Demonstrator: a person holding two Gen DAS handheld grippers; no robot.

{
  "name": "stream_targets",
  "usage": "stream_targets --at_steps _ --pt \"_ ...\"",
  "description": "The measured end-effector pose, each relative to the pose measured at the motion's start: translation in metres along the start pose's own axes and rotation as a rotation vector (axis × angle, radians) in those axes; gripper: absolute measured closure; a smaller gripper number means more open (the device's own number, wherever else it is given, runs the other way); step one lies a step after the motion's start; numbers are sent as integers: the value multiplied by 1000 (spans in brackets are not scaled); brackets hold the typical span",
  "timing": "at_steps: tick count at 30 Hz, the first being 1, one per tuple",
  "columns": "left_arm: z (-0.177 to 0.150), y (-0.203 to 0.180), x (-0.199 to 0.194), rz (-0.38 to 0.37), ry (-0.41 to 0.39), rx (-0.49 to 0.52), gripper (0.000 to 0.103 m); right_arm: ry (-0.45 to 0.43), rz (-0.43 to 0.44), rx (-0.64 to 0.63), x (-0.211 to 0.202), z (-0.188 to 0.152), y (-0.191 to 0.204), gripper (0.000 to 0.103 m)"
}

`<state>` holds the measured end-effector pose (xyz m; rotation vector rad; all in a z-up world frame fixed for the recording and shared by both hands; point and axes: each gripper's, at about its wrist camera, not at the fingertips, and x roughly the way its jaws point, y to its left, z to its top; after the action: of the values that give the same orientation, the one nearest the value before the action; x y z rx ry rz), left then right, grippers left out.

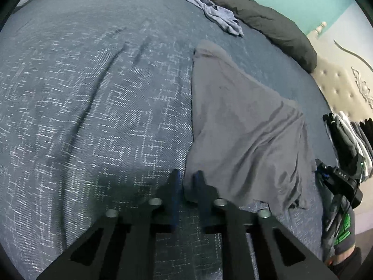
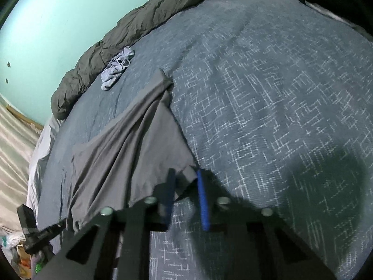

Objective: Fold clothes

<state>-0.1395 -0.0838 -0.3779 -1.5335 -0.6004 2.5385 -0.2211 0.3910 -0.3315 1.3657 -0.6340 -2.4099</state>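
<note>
Both fingers (image 1: 187, 182) (image 2: 186, 182) narrowly parted, gripping grey garment (image 1: 244, 121)

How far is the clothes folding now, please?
Done: a stack of folded clothes sits at the bed's edge. In hand: the left gripper and right gripper each have their jaws around a corner of the grey garment, which lies unfolded. Left: the crumpled light blue garment.

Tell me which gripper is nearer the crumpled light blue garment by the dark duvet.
Neither clearly. The left gripper and right gripper each sit at a near corner of the grey garment, far from the light blue garment.
</note>
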Motion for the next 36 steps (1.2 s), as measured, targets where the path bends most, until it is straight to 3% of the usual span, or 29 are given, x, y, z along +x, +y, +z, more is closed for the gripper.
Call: stream_targets --at_steps 6,15,20,27,29,31,33,36 --pt "0 -2 -12 17 -25 36 101 -47 17 18 -11 4 -3 98" --pt "19 33 -44 70 -105 -45 101 -137 -16 78 -39 21 -32 99" --pt "27 52 -30 78 -76 -98 101 -124 -41 80 -31 24 -40 99" --pt "25 43 -20 105 -66 -75 98 -72 -84 40 -14 22 -33 97" --pt "25 40 -26 123 -76 -67 97 -83 -92 43 -21 22 -31 90" --pt "21 29 -39 134 -99 -41 94 -98 -114 28 -32 20 -27 75" --pt "14 12 -51 131 -118 1 85 -111 -114 -1 -44 15 -19 75" --pt "-4 -37 -42 72 -82 129 70 -71 -67 -70 -53 -2 3 74"
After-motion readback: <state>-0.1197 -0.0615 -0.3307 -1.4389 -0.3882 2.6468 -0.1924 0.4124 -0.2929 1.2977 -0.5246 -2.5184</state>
